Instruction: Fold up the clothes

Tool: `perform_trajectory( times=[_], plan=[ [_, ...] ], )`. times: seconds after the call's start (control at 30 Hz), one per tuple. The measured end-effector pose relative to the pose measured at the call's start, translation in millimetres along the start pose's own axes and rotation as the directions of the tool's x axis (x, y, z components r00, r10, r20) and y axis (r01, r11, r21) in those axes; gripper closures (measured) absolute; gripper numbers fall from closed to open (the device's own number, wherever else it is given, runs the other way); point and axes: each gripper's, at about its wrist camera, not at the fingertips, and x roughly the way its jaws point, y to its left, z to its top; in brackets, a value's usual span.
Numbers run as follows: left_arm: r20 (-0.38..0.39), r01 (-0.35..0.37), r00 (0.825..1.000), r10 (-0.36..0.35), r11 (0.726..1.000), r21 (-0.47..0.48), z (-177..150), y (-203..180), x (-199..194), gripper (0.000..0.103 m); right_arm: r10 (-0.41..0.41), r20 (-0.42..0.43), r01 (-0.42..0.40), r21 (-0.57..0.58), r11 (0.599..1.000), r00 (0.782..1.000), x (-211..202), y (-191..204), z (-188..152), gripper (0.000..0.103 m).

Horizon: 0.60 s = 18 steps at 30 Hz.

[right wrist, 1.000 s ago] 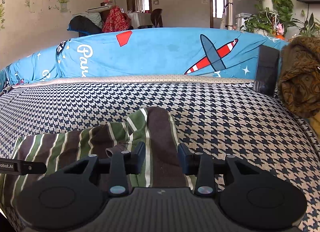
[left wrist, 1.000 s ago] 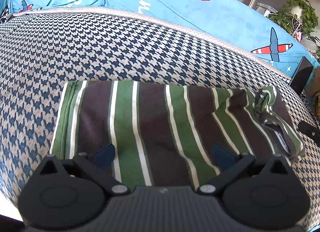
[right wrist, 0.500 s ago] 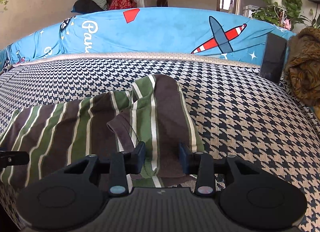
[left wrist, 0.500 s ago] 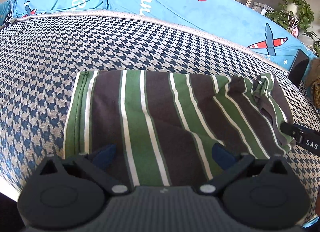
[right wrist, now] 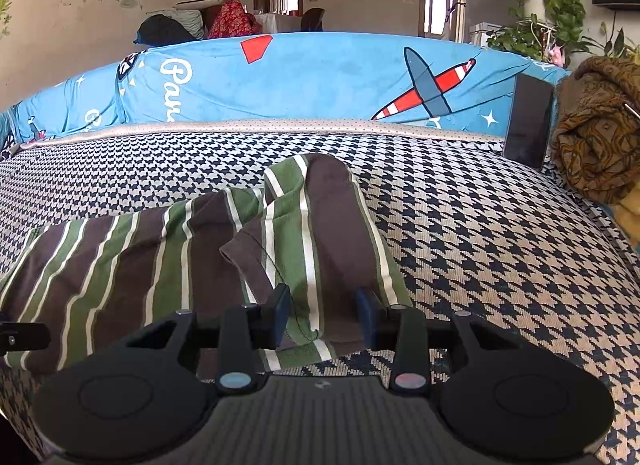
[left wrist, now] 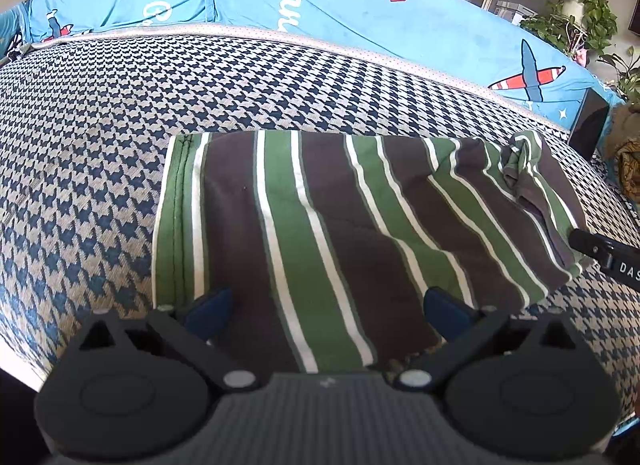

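Between the half-spread pads of the right gripper (right wrist: 323,315) lies the near hem of the striped shirt (right wrist: 168,249), straddled but not visibly pinched, probably lined up for a fold. Further left, the left gripper (left wrist: 326,305) stands wide open over the same edge, on the houndstooth sofa cover (left wrist: 100,125).

the shirt (left wrist: 360,225) is showing brown and green stripes edged in thin white lines. the cover (left wrist: 100,113) under it is wearing a navy and beige houndstooth. the blanket (right wrist: 320,81) behind is showing bright blue with white script, red shapes and a red-and-white striped plane. the grippers' pads (left wrist: 208,307) are showing dark blue.
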Motion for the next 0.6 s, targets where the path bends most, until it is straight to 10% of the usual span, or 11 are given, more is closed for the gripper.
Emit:
perform_trajectory(
  times=[0.2, 0.6],
  plan=[
    [0.000, 0.009, 1.000, -0.009, 1.000, -0.006, -7, 4, -6, 0.000, 0.005, 0.051, -0.001, -0.088, 0.996, 0.999, -21, 23, -10, 0.067],
    [-0.032, -0.039, 0.999, 0.036, 0.995, -0.094, -18, 32, -21, 0.000, 0.318, -0.032, -0.313, -0.287, 0.905, 0.948, -28, 98, -40, 0.066]
  ],
)
